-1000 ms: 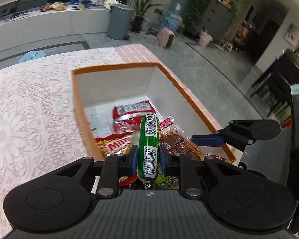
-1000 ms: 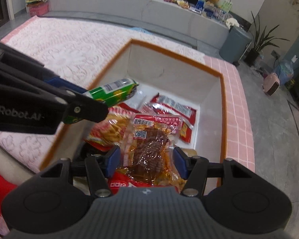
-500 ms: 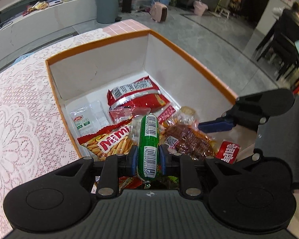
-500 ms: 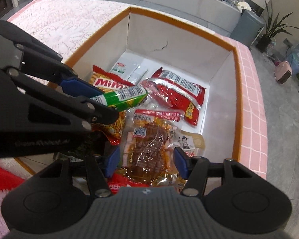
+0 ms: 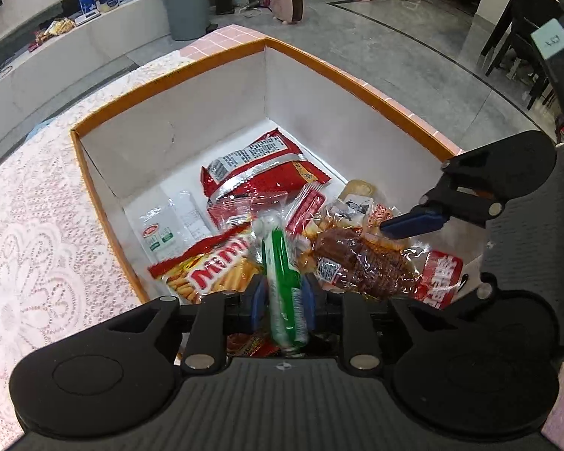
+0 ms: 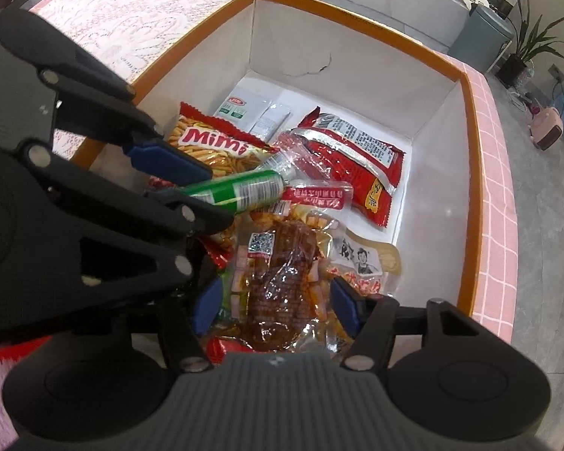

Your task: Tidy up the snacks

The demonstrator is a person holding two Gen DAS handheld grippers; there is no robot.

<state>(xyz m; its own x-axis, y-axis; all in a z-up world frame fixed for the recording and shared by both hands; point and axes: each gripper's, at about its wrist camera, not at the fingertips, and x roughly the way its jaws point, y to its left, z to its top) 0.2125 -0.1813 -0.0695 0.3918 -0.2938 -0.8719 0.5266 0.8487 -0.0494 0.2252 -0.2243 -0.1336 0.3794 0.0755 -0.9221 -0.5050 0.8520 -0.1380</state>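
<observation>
A white box with an orange rim (image 5: pixel 169 75) (image 6: pixel 357 7) holds several snack packs. My left gripper (image 5: pixel 282 300) is shut on a green sausage-shaped snack (image 5: pixel 284 285) and holds it low inside the box, over the Mimi pack (image 5: pixel 214 270). The green snack also shows in the right wrist view (image 6: pixel 240 189). My right gripper (image 6: pixel 276 302) has its jaws wide around a clear pack of brown meat (image 6: pixel 278 282), which also shows in the left wrist view (image 5: pixel 364 263). Its blue pads (image 6: pixel 344 306) stand at the pack's edges.
In the box lie a red foil pack (image 5: pixel 259 169) (image 6: pixel 353 158), a white and green sachet (image 5: pixel 158 236) and other small packs. The box stands on a pink lace tablecloth (image 5: pixel 26 225). A grey bin (image 5: pixel 186 3) stands on the floor beyond.
Both grippers have moved down and forward into the box. The green snack now tilts lower among the packs. The right gripper's jaws stay wide around the meat pack.
</observation>
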